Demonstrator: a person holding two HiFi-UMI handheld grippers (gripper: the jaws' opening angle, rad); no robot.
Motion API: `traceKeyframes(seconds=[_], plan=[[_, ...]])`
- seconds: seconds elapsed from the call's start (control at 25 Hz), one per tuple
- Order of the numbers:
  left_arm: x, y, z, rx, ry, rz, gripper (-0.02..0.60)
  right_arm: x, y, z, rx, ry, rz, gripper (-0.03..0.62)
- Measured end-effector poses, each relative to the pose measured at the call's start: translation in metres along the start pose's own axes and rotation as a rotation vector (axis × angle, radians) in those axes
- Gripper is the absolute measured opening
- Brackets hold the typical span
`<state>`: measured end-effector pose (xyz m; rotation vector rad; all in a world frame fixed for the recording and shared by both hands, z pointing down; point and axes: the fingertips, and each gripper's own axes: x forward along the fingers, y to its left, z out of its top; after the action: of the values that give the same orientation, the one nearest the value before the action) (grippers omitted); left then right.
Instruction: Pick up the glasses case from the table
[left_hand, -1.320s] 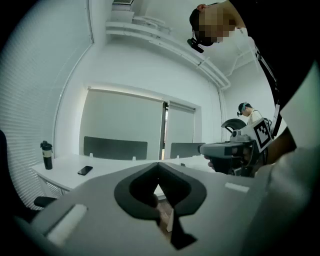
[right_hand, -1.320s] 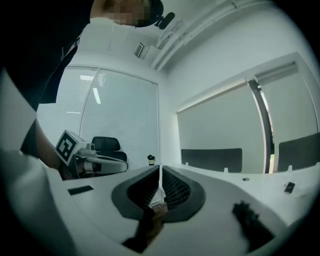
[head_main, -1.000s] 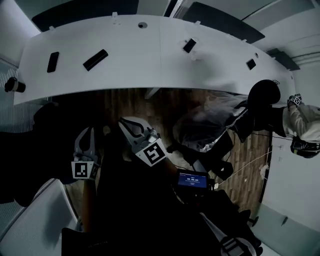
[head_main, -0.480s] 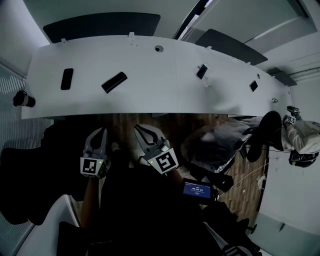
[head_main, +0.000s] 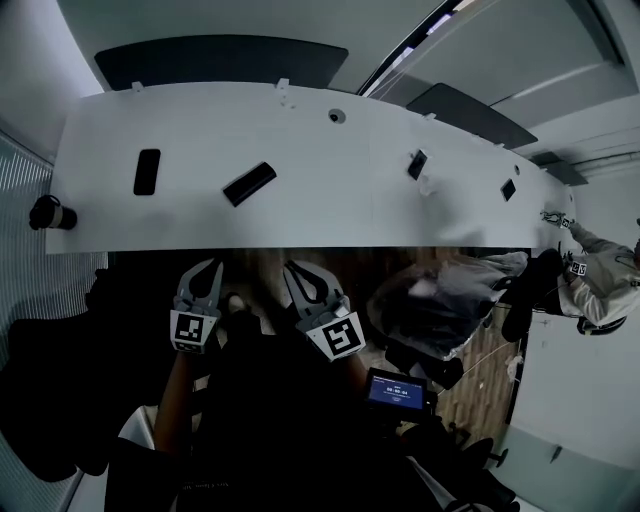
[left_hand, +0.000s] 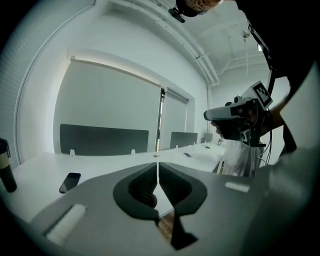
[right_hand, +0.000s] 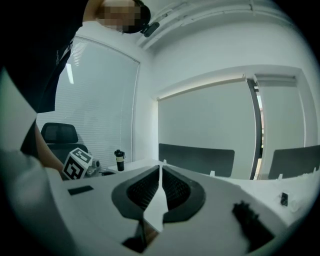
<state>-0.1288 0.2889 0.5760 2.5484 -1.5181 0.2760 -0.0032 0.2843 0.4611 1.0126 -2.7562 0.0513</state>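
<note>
The glasses case (head_main: 249, 184) is a black oblong lying slantwise on the long white table (head_main: 330, 215), left of the table's middle. Both grippers hang below the table's near edge and point toward it, neither touching anything. My left gripper (head_main: 211, 265) is shut and empty, down and left of the case. My right gripper (head_main: 293, 267) is shut and empty too, down and right of the case. In the left gripper view the shut jaw tips (left_hand: 158, 169) hide the case. The right gripper view shows its shut tips (right_hand: 160, 172) and no case.
A black phone (head_main: 146, 171) and a dark bottle (head_main: 52, 213) stand at the table's left end. Small stands (head_main: 417, 164) sit further right. A plastic-covered chair (head_main: 445, 300) and a person in white (head_main: 600, 285) are at the right. A blue screen (head_main: 397, 390) glows below.
Both grippers have moved up toward the table's near edge, still shut. The table and the case now sit lower and closer in the head view.
</note>
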Motion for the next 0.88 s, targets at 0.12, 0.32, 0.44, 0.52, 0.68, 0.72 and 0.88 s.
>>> traceKeyframes(seconds=[0.12, 0.32, 0.44, 0.52, 0.68, 0.72, 0.88], plan=[[0.012, 0.014, -0.011, 0.005, 0.031, 0.005, 0.020, 0.011, -0.005, -0.005, 0.006, 0.022, 0.009, 0.009], [0.047, 0.033, -0.032, -0.002, 0.113, 0.047, 0.046, 0.040, -0.030, -0.013, 0.038, 0.021, 0.043, 0.009], [0.072, 0.044, -0.040, 0.003, 0.184, 0.073, 0.058, 0.060, -0.055, -0.013, 0.048, -0.004, 0.081, 0.009], [0.089, 0.048, -0.041, -0.008, 0.226, 0.095, 0.067, 0.073, -0.077, -0.014, 0.061, -0.012, 0.110, 0.009], [0.124, 0.054, -0.059, -0.012, 0.349, 0.106, 0.098, 0.097, -0.119, -0.011, 0.070, -0.014, 0.163, 0.008], [0.128, 0.056, -0.072, -0.001, 0.406, 0.097, 0.115, 0.102, -0.127, -0.010, 0.082, -0.016, 0.176, 0.008], [0.156, 0.054, -0.126, -0.019, 0.598, 0.065, 0.228, 0.108, -0.171, -0.023, 0.123, 0.004, 0.176, 0.009]])
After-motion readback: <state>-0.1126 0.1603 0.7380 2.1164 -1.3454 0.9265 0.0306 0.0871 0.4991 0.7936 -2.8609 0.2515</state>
